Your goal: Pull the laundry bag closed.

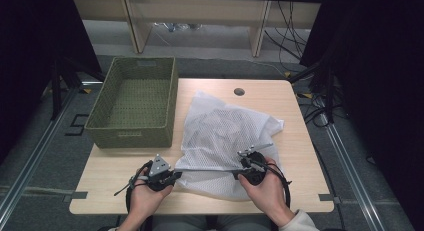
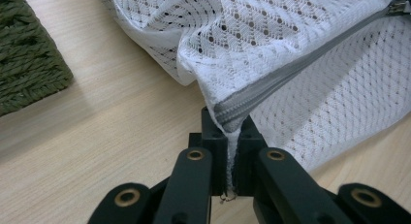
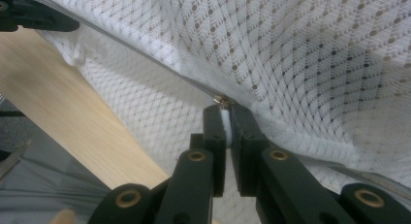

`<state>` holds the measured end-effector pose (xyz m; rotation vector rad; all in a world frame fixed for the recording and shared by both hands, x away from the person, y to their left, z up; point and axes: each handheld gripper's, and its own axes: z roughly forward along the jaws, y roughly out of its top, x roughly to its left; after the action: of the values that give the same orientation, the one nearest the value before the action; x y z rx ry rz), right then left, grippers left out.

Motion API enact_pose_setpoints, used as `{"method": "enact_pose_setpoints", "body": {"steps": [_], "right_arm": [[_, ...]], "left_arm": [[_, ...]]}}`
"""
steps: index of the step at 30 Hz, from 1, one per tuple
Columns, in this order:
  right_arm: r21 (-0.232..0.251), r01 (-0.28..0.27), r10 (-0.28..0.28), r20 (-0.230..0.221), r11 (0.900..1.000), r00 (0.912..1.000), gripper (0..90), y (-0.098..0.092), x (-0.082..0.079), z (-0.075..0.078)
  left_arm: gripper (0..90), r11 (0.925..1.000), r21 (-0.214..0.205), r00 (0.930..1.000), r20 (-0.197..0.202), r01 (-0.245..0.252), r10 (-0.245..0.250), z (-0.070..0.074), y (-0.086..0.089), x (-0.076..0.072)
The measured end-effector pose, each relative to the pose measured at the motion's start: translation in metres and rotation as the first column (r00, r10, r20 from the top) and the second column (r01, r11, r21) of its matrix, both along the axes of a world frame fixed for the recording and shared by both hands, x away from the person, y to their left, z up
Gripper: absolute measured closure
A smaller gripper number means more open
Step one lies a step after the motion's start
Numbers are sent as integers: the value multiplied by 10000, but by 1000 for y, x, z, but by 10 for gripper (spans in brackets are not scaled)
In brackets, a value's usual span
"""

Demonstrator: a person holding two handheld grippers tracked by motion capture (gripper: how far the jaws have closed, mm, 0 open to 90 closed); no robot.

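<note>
Mesh laundry bag stretched between my two grippers

My left gripper (image 2: 231, 136) clamps the mesh bag (image 1: 225, 136) at its zipper (image 2: 300, 64) end; my right gripper (image 3: 225, 124) pinches the slider, fingers clenched. The zipper's long axis runs straight between them, low over the table (image 1: 125, 166).

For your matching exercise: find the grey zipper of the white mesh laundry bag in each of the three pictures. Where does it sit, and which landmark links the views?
High view: grey zipper runs level between the two grippers, low centre.
Left gripper view: it slants from the closed jaws up to the right corner.
Right gripper view: it slants from upper left down to the jaws.
Shared landmark: the pale wooden table.
</note>
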<state>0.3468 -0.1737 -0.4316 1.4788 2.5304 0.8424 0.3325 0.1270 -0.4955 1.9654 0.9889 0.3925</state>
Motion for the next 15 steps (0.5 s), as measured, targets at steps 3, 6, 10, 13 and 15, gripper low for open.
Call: {"method": "enact_pose_setpoints", "body": {"steps": [3,6,10,13,15], "right_arm": [[14,-91,91,84,10000,9999,870,-2,1,-1],[-25,-98,98,126,9999,9999,870,-3,1,-1],[5,-16,16,2,10000,10000,870,-4,1,0],[-36,43,-43,18,10000,10000,870,-4,0,1],[20,-17,16,85,10000,10000,870,-6,1,0]], "left_arm": [[867,10000,69,10000,-7,15,-15,1,0,0],[868,9998,-178,10000,3,-44,44,-1,-1,0],[868,10000,35,10000,-31,57,-57,0,0,0],[868,10000,94,10000,47,-8,8,0,1,0],[868,9999,114,10000,47,-15,15,0,1,0]]}}
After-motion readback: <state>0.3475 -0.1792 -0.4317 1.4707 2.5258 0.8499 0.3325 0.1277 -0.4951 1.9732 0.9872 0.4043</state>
